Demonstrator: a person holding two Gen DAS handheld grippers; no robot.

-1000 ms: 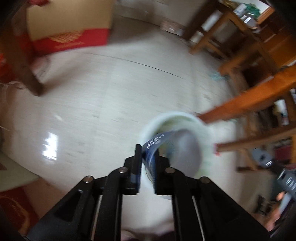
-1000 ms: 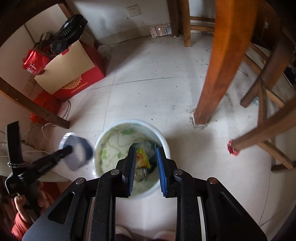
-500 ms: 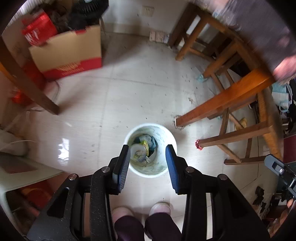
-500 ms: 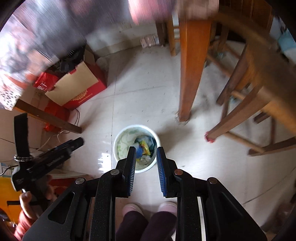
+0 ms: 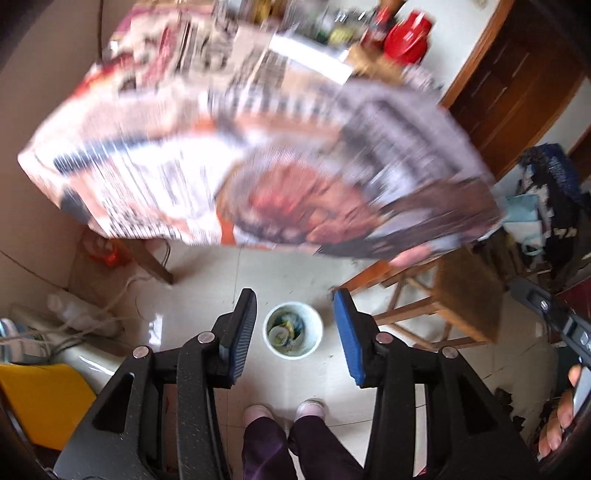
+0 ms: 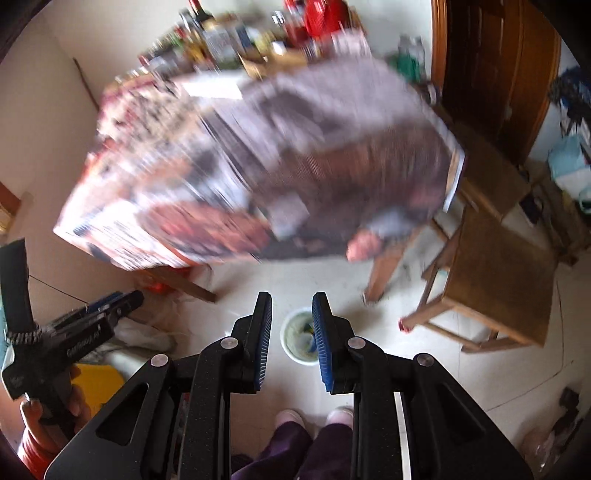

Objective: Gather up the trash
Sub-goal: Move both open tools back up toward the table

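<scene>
A white trash bin (image 5: 293, 330) stands on the tiled floor far below, and it holds a paper cup (image 5: 279, 334) and bits of coloured wrapper. My left gripper (image 5: 294, 297) hangs high over the bin; its jaws are opening and nothing is between them. In the right wrist view the bin (image 6: 301, 338) shows through the narrower gap of my right gripper (image 6: 292, 297), which is also empty. The left gripper (image 6: 125, 299) is at that view's left, held in a hand.
A table with a patterned cloth (image 5: 258, 147) fills the upper view, blurred, with bottles and a red object (image 5: 406, 29) at its far end. A wooden stool (image 5: 461, 295) stands right of the bin. Cables (image 5: 85, 321) and a yellow object (image 5: 40, 398) lie left. The person's shoes (image 5: 258, 411) are below.
Both grippers rose from just above the bin to above table height. The left jaws let go of the blue-labelled cup, which now lies in the bin, and spread wider.
</scene>
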